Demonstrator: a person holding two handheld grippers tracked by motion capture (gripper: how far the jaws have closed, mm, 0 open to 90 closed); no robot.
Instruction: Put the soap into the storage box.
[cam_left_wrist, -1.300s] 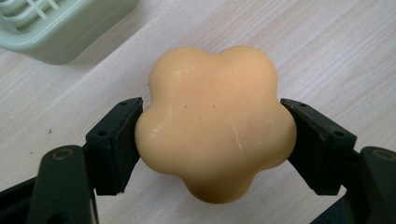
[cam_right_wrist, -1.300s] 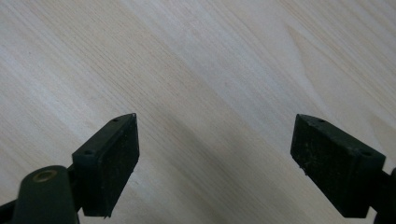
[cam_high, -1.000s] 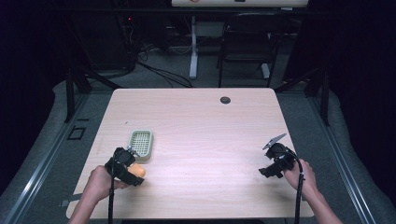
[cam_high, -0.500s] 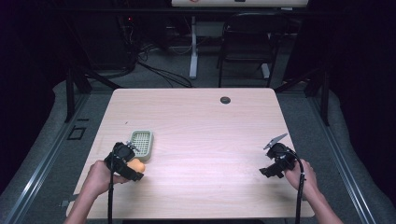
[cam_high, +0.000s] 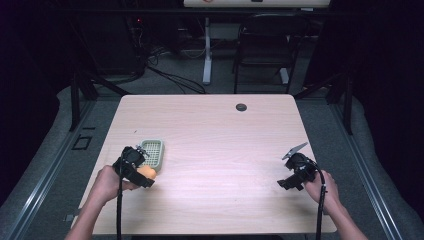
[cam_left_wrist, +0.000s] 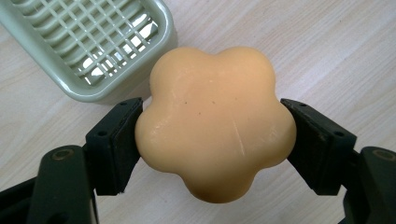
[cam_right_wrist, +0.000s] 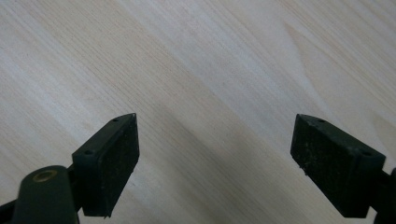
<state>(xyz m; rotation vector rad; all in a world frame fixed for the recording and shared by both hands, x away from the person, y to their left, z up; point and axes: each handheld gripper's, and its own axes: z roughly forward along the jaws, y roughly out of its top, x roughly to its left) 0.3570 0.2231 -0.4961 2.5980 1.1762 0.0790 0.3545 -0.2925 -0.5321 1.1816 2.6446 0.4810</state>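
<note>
A flower-shaped orange soap (cam_left_wrist: 215, 120) is clamped between the two black pads of my left gripper (cam_left_wrist: 212, 140), just above the wooden table. In the high view the soap (cam_high: 146, 172) and the left gripper (cam_high: 141, 172) sit at the near left, right beside a pale green slatted soap dish (cam_high: 152, 152). That dish (cam_left_wrist: 88, 44) lies just beyond the soap in the left gripper view and holds nothing. My right gripper (cam_high: 286, 182) hovers at the near right of the table, and its jaws (cam_right_wrist: 215, 163) stand wide open over bare wood.
A small dark round cap (cam_high: 241, 107) sits near the table's far edge (cam_high: 205, 96). Behind the table stand a chair (cam_high: 265, 45) and cables on the floor. Bare wood stretches between my two grippers.
My left gripper has drifted slightly up-table with the soap, closer to the green dish. The right gripper has kept still.
</note>
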